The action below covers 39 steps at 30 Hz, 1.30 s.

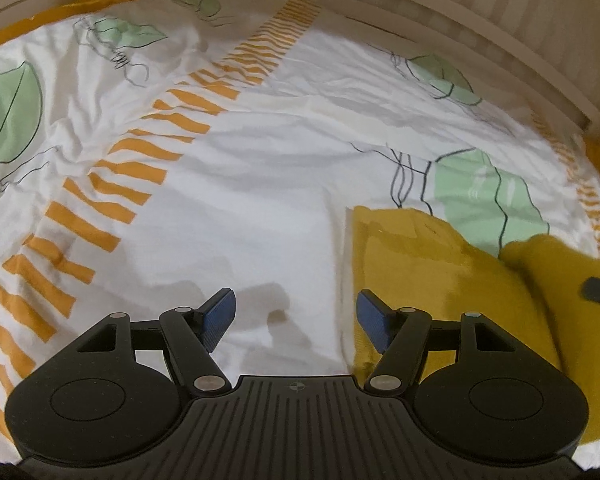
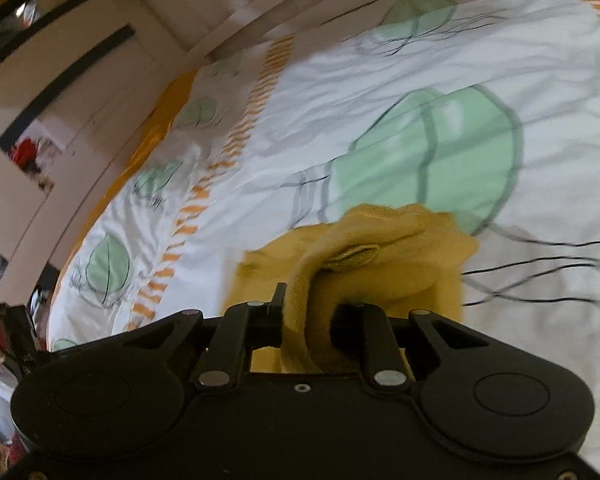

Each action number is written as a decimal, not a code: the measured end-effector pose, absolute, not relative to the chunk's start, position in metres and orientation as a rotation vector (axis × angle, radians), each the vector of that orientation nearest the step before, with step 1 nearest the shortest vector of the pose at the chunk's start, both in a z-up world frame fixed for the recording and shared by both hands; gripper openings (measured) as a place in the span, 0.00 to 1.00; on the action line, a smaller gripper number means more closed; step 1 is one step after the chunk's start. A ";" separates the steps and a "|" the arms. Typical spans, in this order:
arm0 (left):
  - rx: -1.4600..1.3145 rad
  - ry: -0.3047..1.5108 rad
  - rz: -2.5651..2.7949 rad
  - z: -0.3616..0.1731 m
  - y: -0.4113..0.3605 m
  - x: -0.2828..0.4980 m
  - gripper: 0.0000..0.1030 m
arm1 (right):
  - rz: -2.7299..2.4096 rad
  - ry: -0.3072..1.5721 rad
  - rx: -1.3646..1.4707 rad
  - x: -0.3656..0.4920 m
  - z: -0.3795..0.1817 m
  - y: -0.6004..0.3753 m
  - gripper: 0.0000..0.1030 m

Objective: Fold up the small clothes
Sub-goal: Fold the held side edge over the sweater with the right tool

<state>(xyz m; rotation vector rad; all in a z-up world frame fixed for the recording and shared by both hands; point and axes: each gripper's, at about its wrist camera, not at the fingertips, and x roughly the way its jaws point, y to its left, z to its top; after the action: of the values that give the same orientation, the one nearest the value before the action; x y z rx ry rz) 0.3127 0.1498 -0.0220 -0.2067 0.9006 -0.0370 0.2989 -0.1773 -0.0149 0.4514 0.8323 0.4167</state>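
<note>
The mustard garment (image 1: 428, 264) lay on the leaf-print duvet (image 1: 236, 184); the right gripper (image 2: 320, 312) pinched a bunched fold of it (lifted off the duvet), while the left gripper (image 1: 296, 312) hung spread, empty, just beside its edge

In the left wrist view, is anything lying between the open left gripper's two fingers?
Only bare bedsheet. The left gripper stands open and empty; the mustard garment lies just outside its right finger, as the left wrist view shows.
</note>
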 end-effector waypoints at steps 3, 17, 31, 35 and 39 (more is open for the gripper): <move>-0.234 0.905 -0.025 -0.022 0.160 0.314 0.64 | 0.431 0.847 0.446 0.302 -0.024 -0.149 0.26; -0.275 0.906 -0.040 -0.018 0.173 0.310 0.64 | 0.358 0.856 0.222 0.301 -0.050 -0.065 0.27; -0.290 0.895 -0.054 -0.012 0.178 0.305 0.64 | 0.495 0.768 0.195 0.297 -0.046 -0.027 0.67; -0.308 0.895 -0.045 -0.012 0.182 0.304 0.64 | 0.527 0.713 0.182 0.289 -0.035 -0.034 0.67; -0.309 0.894 -0.043 -0.011 0.183 0.304 0.64 | 0.492 0.692 0.192 0.282 -0.030 -0.053 0.67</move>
<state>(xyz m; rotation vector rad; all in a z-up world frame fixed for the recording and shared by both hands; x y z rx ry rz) 0.3035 0.1829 -0.0113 -0.3087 0.8938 -0.0429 0.2822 -0.0530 -0.0297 0.1921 0.6918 0.4920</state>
